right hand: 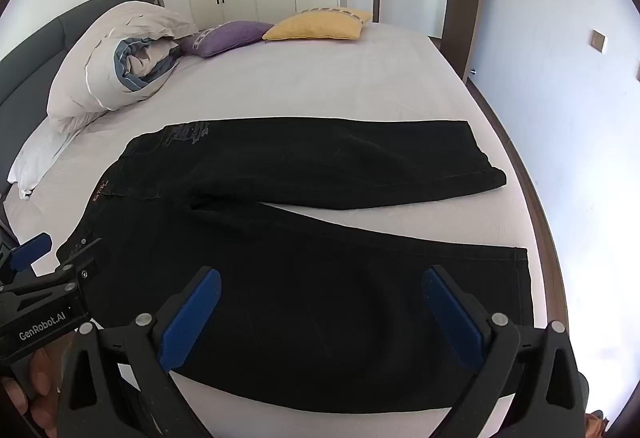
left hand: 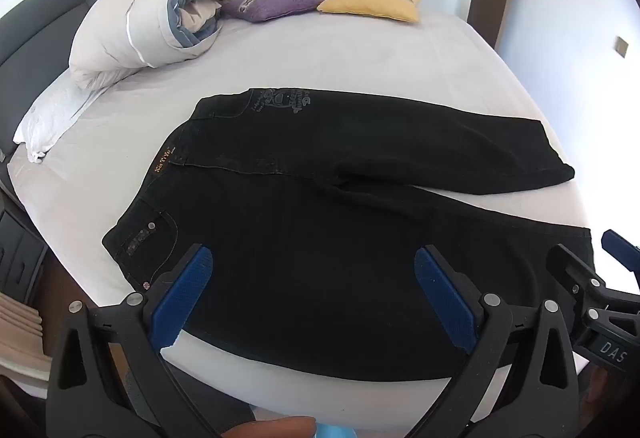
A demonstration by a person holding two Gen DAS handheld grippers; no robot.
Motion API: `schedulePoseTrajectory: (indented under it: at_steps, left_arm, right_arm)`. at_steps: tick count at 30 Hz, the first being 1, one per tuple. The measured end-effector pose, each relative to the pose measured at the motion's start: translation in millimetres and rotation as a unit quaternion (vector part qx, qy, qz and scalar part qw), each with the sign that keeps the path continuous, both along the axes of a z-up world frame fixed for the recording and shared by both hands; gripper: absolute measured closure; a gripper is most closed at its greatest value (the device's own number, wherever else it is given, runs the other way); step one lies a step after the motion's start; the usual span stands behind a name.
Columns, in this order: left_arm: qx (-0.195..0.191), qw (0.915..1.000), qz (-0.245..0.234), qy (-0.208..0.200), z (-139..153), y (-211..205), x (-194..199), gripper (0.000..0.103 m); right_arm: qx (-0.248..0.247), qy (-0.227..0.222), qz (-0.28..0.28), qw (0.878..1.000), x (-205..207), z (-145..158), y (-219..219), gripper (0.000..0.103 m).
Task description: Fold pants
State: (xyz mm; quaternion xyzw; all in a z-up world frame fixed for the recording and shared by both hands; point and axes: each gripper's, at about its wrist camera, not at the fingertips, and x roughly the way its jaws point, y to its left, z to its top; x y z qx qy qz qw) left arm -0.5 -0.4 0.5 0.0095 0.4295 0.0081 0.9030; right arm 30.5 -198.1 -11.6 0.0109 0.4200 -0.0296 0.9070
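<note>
Black denim pants (left hand: 320, 198) spread flat on grey-sheeted bed (left hand: 360, 50), long axis from waistband at nine o'clock to hems at three o'clock. Left gripper (left hand: 312, 270) nearer waistband, right gripper (right hand: 320, 286) nearer hems; both hovering over near leg, fingers released, grasping nothing.

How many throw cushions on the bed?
2, both at the far side of the bed: a purple cushion next to the rolled duvet, and a yellow cushion touching its right. Others may hide behind the duvet.
</note>
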Motion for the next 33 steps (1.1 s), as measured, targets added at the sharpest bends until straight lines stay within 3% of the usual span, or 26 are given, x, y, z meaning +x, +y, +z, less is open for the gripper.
schedulePoseTrajectory:
  at_steps: [33]
  left_arm:
    - [0.0,1.0,0.008,0.001,-2,6,-3,0.0]
  right_arm:
    - [-0.001,0.002,0.003,1.0,-2,-5,9,0.0]
